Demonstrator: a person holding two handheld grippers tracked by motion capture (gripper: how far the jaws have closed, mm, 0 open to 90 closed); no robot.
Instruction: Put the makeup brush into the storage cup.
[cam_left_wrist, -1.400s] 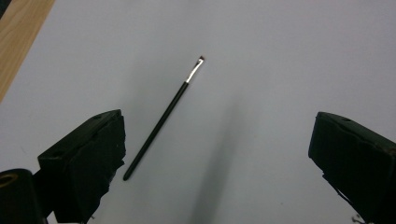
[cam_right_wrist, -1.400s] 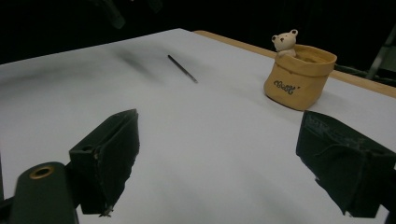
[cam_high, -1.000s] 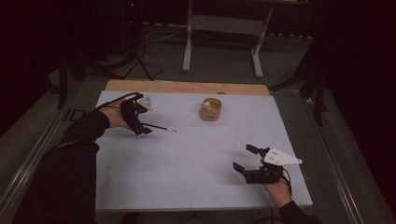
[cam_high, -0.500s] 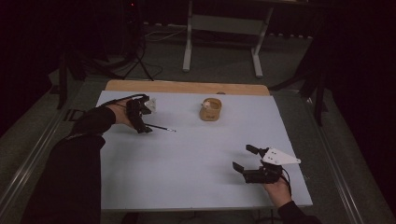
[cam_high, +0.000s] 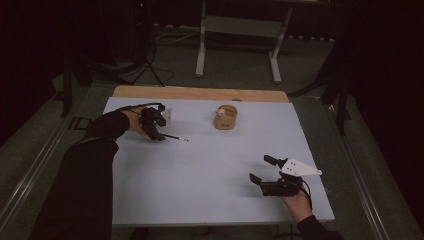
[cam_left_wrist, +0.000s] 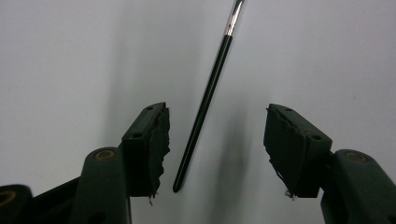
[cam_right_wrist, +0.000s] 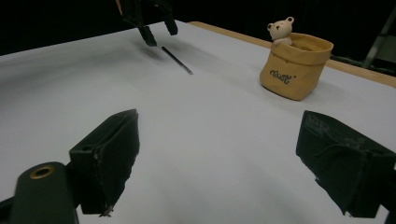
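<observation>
A thin black stick with a silver ferrule (cam_left_wrist: 205, 105), like a slim brush or pen, lies flat on the pale table. In the high view the stick (cam_high: 175, 137) is at the back left. My left gripper (cam_left_wrist: 215, 149) points down over its near end, one jaw on each side. The jaws have just been closing, but the pads (cam_left_wrist: 156, 140) stand clear of the stick. From above, the left gripper (cam_high: 159, 134) sits at the stick's left end. My right gripper (cam_high: 261, 170) rests open and holds nothing near the front right.
A tan fabric pouch (cam_right_wrist: 295, 65) with a small bear figure (cam_right_wrist: 280, 30) in it stands upright at the back middle (cam_high: 226, 117). A wooden strip (cam_high: 200, 93) runs along the table's far edge. A metal stand (cam_high: 237, 25) is on the floor beyond.
My left gripper has sunk a little toward the stick and its jaws have narrowed around it. The right gripper has stayed where it was.
</observation>
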